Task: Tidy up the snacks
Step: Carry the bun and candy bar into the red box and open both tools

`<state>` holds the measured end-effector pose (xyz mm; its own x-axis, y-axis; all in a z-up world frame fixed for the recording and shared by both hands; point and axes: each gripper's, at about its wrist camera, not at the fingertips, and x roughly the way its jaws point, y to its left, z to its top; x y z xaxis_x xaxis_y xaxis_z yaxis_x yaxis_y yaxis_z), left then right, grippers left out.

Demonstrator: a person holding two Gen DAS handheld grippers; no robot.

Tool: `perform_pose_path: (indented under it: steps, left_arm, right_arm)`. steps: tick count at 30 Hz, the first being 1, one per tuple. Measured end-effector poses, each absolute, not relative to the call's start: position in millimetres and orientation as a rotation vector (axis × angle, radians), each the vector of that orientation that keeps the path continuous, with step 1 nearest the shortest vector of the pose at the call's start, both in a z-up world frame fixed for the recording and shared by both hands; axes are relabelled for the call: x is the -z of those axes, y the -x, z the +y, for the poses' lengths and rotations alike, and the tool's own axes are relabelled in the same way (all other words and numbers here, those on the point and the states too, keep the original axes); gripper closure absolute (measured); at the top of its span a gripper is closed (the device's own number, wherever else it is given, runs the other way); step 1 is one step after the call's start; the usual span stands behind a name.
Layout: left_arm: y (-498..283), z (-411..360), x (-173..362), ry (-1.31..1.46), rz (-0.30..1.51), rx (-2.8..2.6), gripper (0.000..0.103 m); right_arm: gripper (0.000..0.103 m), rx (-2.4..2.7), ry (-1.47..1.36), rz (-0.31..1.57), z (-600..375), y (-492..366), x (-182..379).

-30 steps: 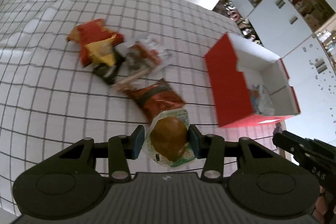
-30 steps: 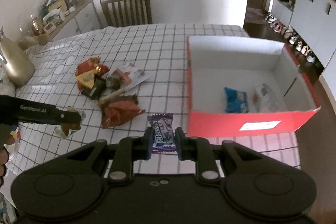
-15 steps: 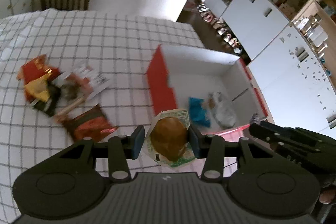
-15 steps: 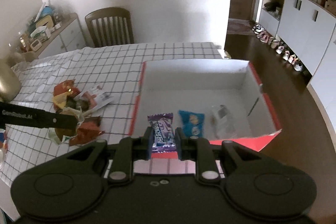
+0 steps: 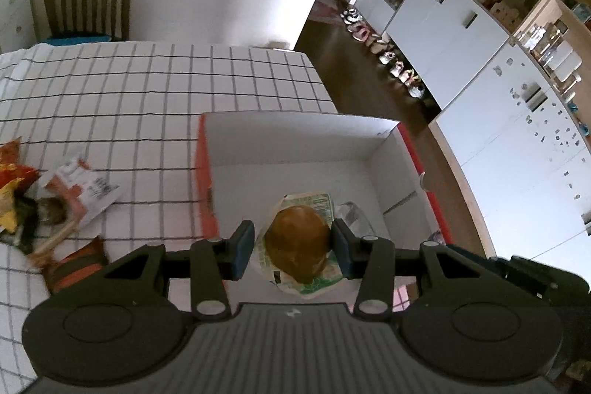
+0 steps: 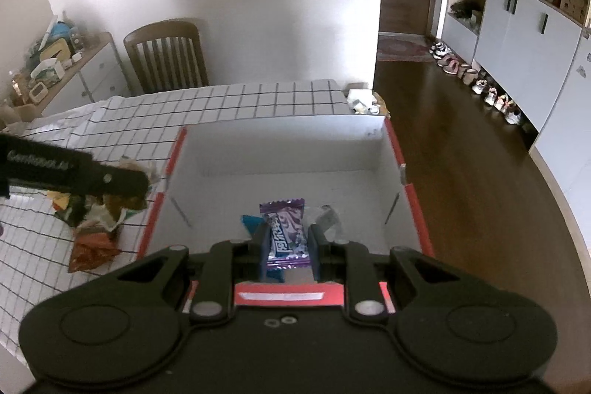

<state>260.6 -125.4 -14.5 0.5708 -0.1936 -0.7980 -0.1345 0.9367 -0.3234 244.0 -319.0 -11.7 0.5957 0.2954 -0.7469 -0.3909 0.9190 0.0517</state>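
My left gripper (image 5: 293, 248) is shut on a packaged bun (image 5: 297, 248) in a clear and green wrapper and holds it above the red box (image 5: 205, 172) with a white inside. My right gripper (image 6: 287, 248) is shut on a purple candy packet (image 6: 286, 231) above the same box (image 6: 391, 139). In the box lie a blue packet (image 6: 251, 222) and a clear packet (image 6: 328, 218), both partly hidden. The left gripper's arm (image 6: 70, 172) shows at the left of the right wrist view.
Loose snack packets (image 5: 48, 205) lie in a heap on the checked tablecloth (image 5: 147, 87) left of the box; the heap (image 6: 92, 228) also shows in the right wrist view. A wooden chair (image 6: 166, 54) stands at the table's far side. The table edge and floor (image 6: 480, 172) lie right of the box.
Both grippers have moved to the right with their snacks, from over the tablecloth to above the box. Both are still shut on what they hold.
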Motion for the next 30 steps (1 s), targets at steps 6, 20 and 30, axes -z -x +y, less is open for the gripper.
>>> perform_pose_path:
  steps: [6, 20, 30]
  left_arm:
    - [-293, -149, 30, 0.354, 0.987, 0.031, 0.059]
    - [-356, -175, 81, 0.300, 1.074, -0.015, 0.058]
    - [-378, -191, 119, 0.252, 1.128, -0.045, 0.058]
  right_arm:
    - [0.083, -0.398, 0.113, 0.882, -329, -263, 27]
    - [0.083, -0.426, 0.148, 0.978, -317, -300, 64]
    - [0.083, -0.463, 0.181, 1.066, -306, -311, 94]
